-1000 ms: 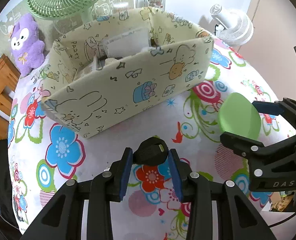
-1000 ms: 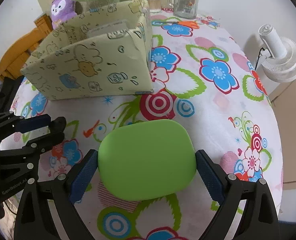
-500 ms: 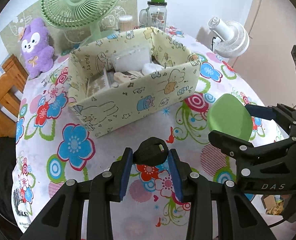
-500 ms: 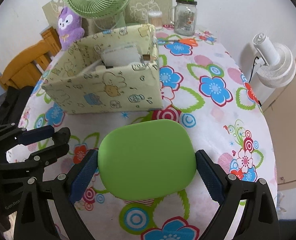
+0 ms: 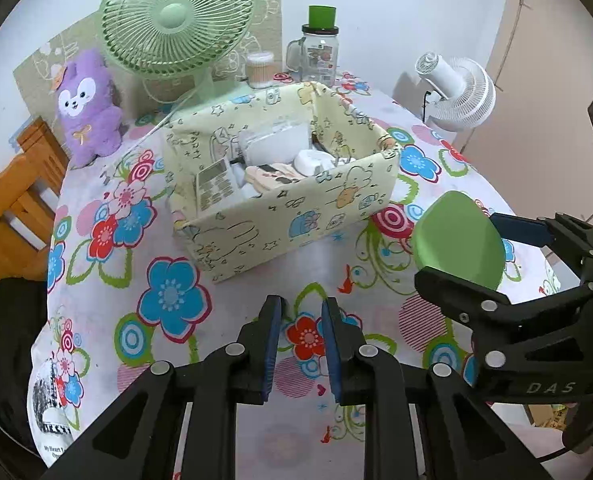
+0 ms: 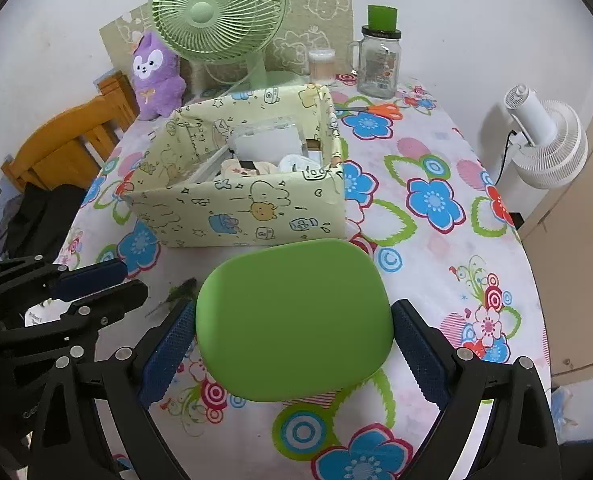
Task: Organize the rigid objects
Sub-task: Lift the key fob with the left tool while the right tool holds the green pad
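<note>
My right gripper (image 6: 292, 332) is shut on a rounded green case (image 6: 292, 320), held above the flowered tablecloth in front of the cream cartoon-print box (image 6: 236, 208). From the left wrist view the green case (image 5: 456, 240) hangs at the right in that gripper (image 5: 468, 252). My left gripper (image 5: 300, 312) is closing, its blue pads a narrow gap apart with nothing between them. It hovers over the cloth, short of the box (image 5: 296, 216), which holds white and beige items. A dark blurred smear (image 6: 178, 292) shows beside the left gripper (image 6: 130, 280); I cannot tell what it is.
Behind the box stand a green fan (image 5: 176, 20), a purple plush (image 5: 86, 104), a glass jar (image 5: 320, 56) and a swab tub (image 5: 260, 70). Orange scissors (image 6: 376, 110) lie at the back. A white fan (image 6: 544, 140) stands off the right edge, a wooden chair (image 5: 12, 200) at the left.
Both grippers have risen and pulled back from the box. The small black object that sat between the left pads is gone, and those pads stand closer together. The green case stays gripped.
</note>
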{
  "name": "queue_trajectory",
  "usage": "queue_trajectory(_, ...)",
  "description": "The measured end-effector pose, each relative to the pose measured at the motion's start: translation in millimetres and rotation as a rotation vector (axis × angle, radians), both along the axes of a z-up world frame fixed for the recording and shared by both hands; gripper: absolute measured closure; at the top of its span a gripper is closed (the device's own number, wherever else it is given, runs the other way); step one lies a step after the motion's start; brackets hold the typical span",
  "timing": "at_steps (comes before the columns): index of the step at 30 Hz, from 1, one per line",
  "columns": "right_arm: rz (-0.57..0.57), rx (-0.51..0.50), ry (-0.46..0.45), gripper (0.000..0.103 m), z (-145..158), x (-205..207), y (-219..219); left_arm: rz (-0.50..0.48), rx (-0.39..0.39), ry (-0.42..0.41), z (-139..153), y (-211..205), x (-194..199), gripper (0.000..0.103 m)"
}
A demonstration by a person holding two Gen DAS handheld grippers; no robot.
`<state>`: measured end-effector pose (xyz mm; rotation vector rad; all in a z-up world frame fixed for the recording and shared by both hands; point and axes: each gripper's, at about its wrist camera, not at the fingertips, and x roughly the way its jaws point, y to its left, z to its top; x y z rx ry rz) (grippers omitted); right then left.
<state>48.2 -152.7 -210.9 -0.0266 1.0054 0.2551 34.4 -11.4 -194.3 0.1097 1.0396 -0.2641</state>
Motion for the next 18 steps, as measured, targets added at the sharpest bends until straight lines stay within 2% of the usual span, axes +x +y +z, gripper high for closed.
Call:
queue_trajectory(5,0.008,-0.005,0.020,0.007,-8,-2,4,0.000,-0.007,0.032,-13,11,-4,0.079)
queue_trajectory(7,0.008,-0.007,0.033,0.007,-14,-2,5,-0.006,-0.005,0.040,-18,12,-7,0.072)
queue_trajectory(9,0.012,-0.013,0.039,0.007,-19,-3,6,-0.009,-0.007,0.053,-24,13,-8,0.070)
queue_trajectory(18,0.012,-0.024,0.075,0.007,-42,3,7,-0.026,0.004,0.090,-53,11,4,0.066)
